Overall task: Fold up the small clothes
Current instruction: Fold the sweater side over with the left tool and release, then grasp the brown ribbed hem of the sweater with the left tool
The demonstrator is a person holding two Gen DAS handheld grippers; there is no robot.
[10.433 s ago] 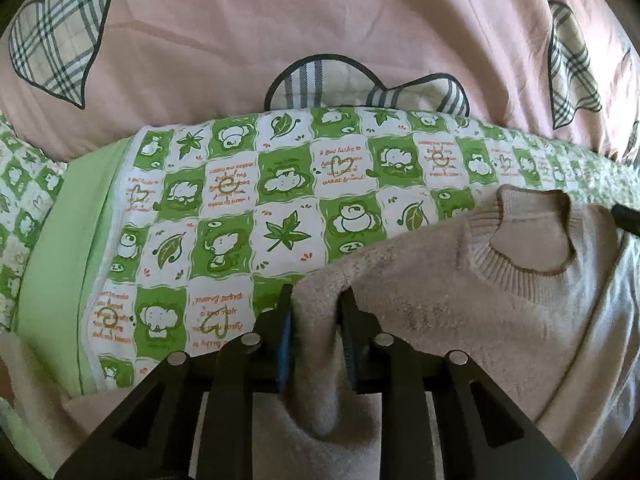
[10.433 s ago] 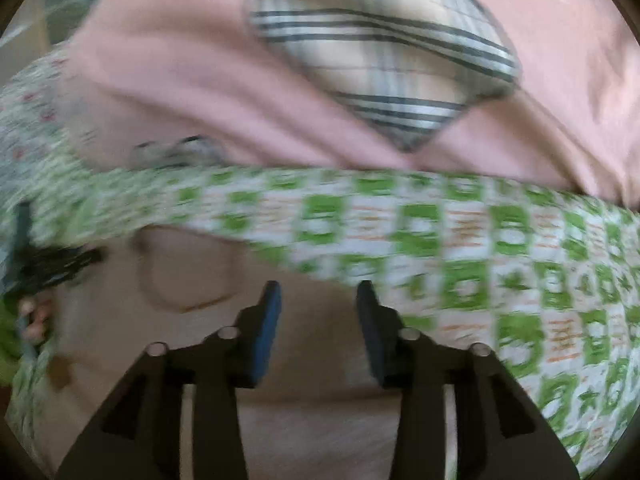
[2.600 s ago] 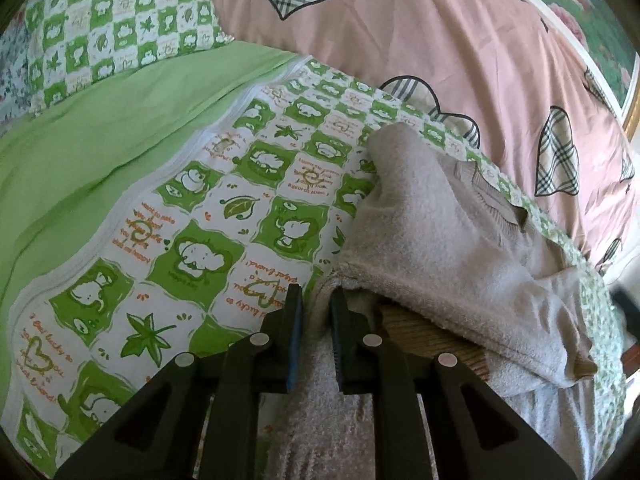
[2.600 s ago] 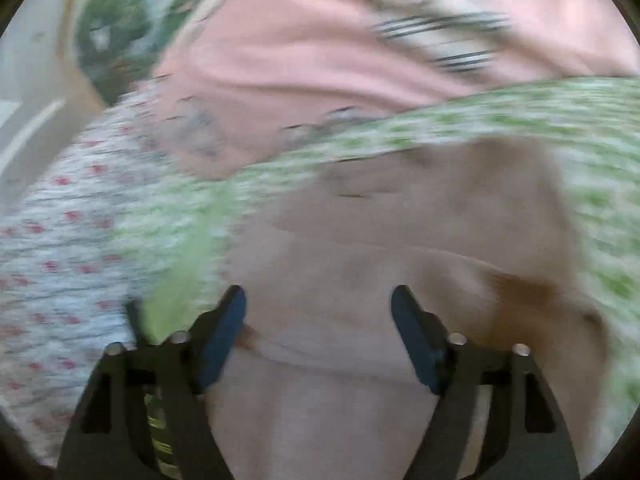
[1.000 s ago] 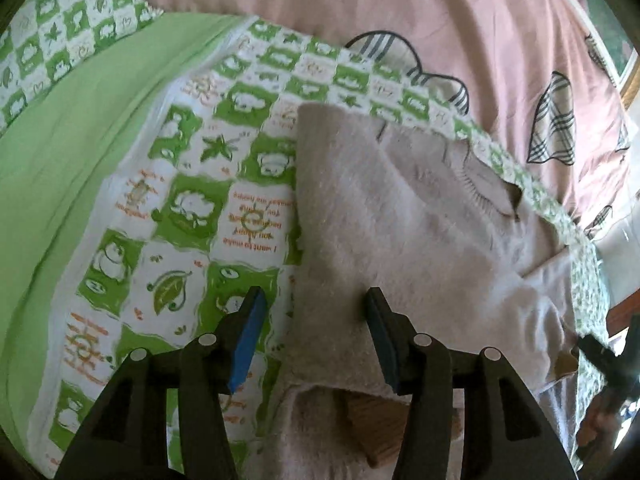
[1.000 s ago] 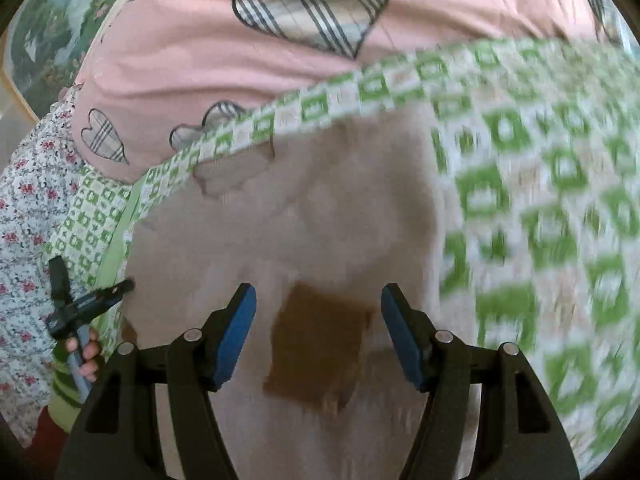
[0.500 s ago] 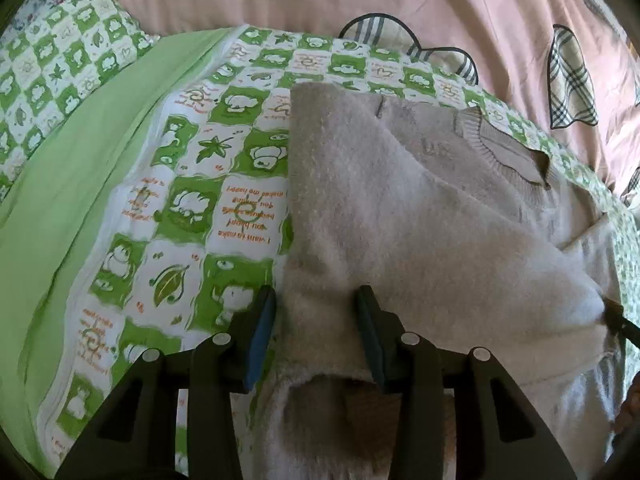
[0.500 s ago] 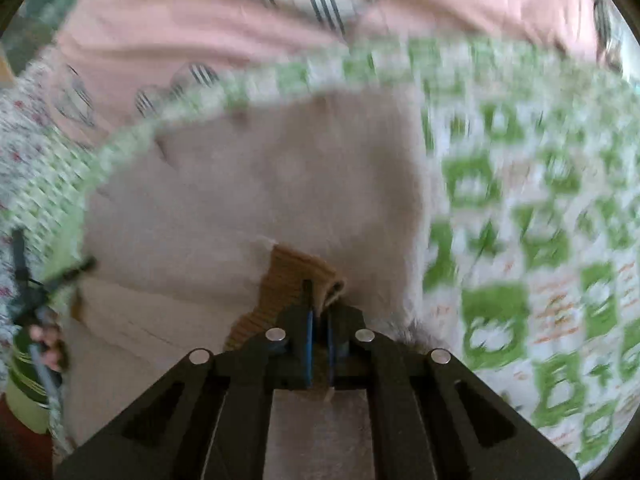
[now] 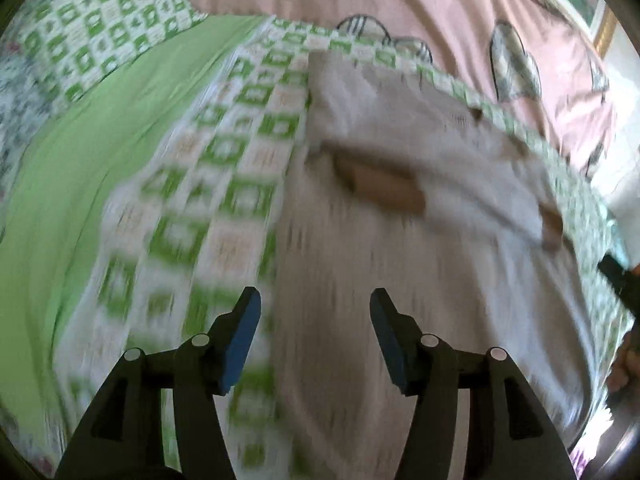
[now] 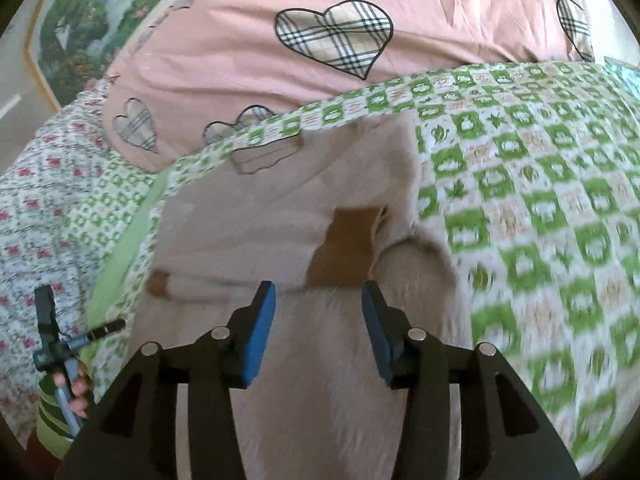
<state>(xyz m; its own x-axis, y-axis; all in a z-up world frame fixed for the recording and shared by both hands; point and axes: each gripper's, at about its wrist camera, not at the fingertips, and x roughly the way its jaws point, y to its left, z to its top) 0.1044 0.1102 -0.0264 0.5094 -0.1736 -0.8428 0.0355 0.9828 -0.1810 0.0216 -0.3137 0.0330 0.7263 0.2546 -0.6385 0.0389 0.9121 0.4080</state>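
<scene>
- Beige fuzzy knit sweater [image 10: 248,216]: lies flat on the green-and-white checked bed quilt [image 10: 540,184], neckline toward the pink heart-patterned duvet [image 10: 248,40], both sleeves folded in across the chest. One brown ribbed cuff [image 10: 346,248] rests mid-body; the other brown cuff [image 10: 158,283] lies near the sweater's edge on the left of the right wrist view.
- Handling, as a judgement: light, soft and limp, with no stiffness to carry a fold on its own. The fleecy pile should grip the pads well, yet a shallow pinch may lift only the top layer. The bottom hem corners look the best hold, both layers taken together, for folding the body up toward the neck.
- Left gripper [image 9: 314,312]: jaws apart, nothing between the pads, poised over the lower sweater and its border with the quilt; they have just been opening. This view is motion-blurred.
- Right gripper [image 10: 318,300]: jaws apart and empty, just below the central cuff; they have just been opening.
- Change from half a second earlier: the right gripper was then clamped on the central cuff, now released and lying flat; the left jaws then straddled the folded sleeve, and the gripper has since drawn back toward the hem.
- Surroundings: the person's hand [image 10: 74,390] holds the left tool at the frame's lower left.
</scene>
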